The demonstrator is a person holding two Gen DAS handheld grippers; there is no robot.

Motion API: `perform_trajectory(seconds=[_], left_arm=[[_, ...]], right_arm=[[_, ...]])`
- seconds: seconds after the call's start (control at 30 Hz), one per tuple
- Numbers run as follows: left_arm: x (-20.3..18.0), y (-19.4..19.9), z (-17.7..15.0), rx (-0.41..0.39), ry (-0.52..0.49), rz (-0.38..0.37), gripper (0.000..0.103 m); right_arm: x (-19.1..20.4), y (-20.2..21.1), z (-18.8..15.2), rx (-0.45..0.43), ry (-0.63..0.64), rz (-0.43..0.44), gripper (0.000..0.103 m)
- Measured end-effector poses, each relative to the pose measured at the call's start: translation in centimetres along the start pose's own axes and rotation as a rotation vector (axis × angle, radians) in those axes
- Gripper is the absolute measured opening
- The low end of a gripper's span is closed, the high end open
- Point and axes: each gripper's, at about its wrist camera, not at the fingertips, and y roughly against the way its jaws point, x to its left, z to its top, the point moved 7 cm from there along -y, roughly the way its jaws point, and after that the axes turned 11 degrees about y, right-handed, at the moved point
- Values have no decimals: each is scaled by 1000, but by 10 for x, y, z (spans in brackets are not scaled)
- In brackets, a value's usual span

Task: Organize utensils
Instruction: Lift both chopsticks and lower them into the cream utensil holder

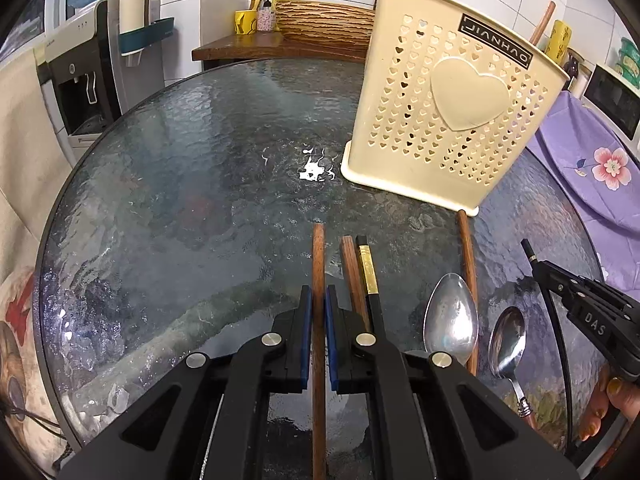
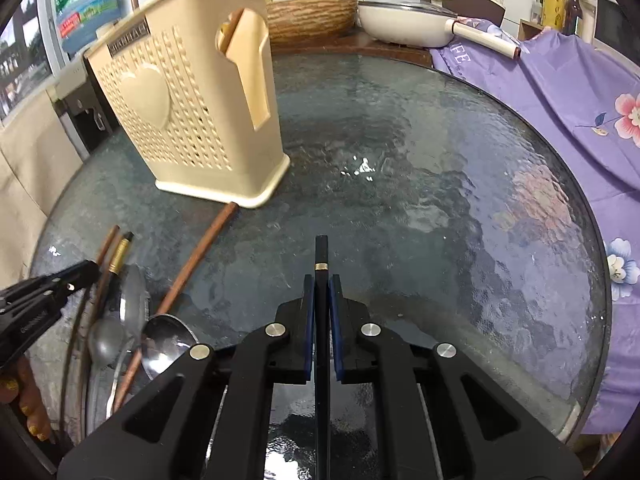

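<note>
Each of your grippers grasps one chopstick.
Your left gripper (image 1: 319, 300) clamps a brown chopstick (image 1: 318, 256); your right gripper (image 2: 321, 288) pinches a black chopstick (image 2: 321, 252) near the cream holder (image 2: 192, 104).

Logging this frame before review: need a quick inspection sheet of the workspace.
Surface: round textured glass table, bare patches, glare spots.
Job's things: cream perforated utensil holder upright, one brown stick inside; brown chopstick; black gold-banded chopstick; loose chopsticks; large spoon and small spoon lying on the table.
Clutter: nothing seen.
Grippers: left hand-held gripper shut on brown chopstick; right hand-held gripper shut on black gold-banded chopstick.
Cables: nothing seen.
Surroundings: purple floral cloth, water dispenser, wooden basin, white pan.
</note>
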Motion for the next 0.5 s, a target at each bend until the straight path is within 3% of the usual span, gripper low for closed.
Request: perform_trajectory(seconds=[0.27, 0.5], left_arm=[[6, 16, 14, -18, 28, -47, 6], [-4, 59, 32, -100, 17, -117, 6]], right_arm=[[-7, 27, 22, -115, -27, 78, 8], [-7, 71, 38, -231, -34, 149, 8]])
